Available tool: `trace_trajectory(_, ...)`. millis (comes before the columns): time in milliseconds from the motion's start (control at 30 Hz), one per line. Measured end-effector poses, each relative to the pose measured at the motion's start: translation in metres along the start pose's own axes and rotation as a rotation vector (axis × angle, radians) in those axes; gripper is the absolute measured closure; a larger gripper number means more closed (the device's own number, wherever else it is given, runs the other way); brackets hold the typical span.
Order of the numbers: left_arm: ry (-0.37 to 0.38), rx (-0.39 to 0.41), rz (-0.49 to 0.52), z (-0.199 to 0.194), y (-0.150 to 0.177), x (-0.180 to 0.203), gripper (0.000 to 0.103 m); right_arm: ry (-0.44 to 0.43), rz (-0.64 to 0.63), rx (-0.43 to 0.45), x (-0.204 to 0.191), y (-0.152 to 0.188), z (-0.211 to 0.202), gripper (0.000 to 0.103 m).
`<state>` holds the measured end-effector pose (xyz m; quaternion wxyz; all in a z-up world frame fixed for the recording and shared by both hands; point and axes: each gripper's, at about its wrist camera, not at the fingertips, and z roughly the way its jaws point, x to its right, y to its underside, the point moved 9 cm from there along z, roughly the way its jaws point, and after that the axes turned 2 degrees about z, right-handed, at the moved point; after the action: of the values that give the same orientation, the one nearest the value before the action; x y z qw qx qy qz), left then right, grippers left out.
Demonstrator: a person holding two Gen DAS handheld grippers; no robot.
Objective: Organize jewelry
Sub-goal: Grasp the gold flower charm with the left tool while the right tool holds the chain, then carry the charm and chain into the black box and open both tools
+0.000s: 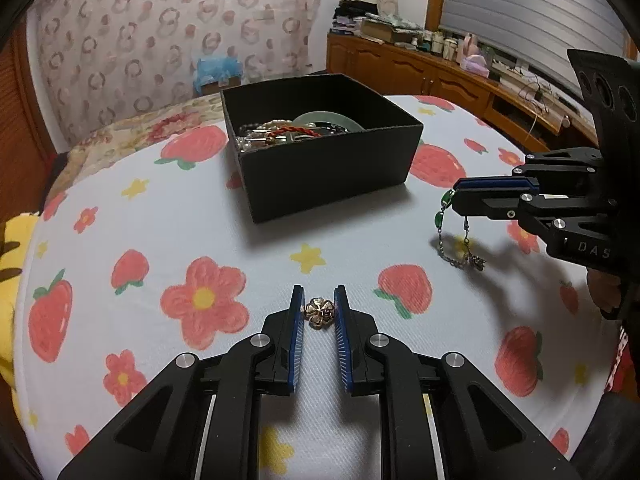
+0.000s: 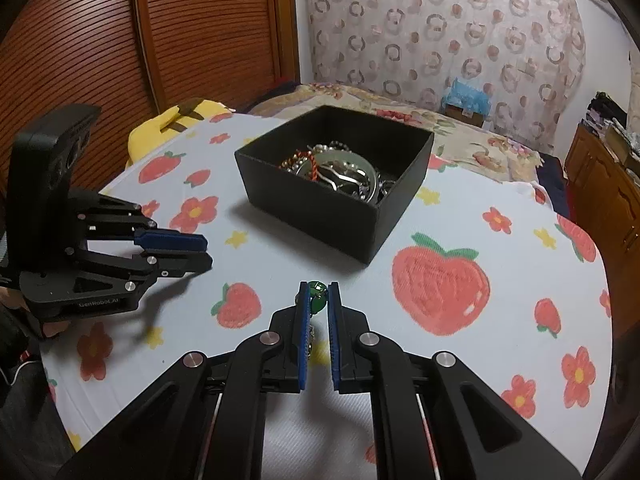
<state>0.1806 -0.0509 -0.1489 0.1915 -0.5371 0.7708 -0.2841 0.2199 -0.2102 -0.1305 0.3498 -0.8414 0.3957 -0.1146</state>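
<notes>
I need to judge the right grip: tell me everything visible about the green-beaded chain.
The green-beaded chain is a thin metal chain with oval green beads and a small charm cluster at its low end. It hangs looped from the shut right tongs, pinched at a green bead. Its lowest part seems to reach the tablecloth.

This is a bedroom in a home. A bed with a floral cover point(image 2: 400, 116) lies at twelve o'clock, a patterned curtain point(image 2: 440, 20) behind it, and a wooden cabinet point(image 1: 420, 68) at two o'clock.
</notes>
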Motion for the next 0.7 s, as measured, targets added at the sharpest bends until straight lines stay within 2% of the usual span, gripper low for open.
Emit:
trace_trajectory(367, -0.022, 0.037, -0.036, -0.009, -0.015, -0.01, 0.089, 0.004, -0.024, 0.096, 0.004, -0.043, -0.02, 0.093)
trace_trajectory(700, -0.053, 0.09, -0.038, -0.017, -0.043, -0.022, 0.089, 0.022, -0.039, 0.17, 0.019, -0.091, -0.028, 0.093)
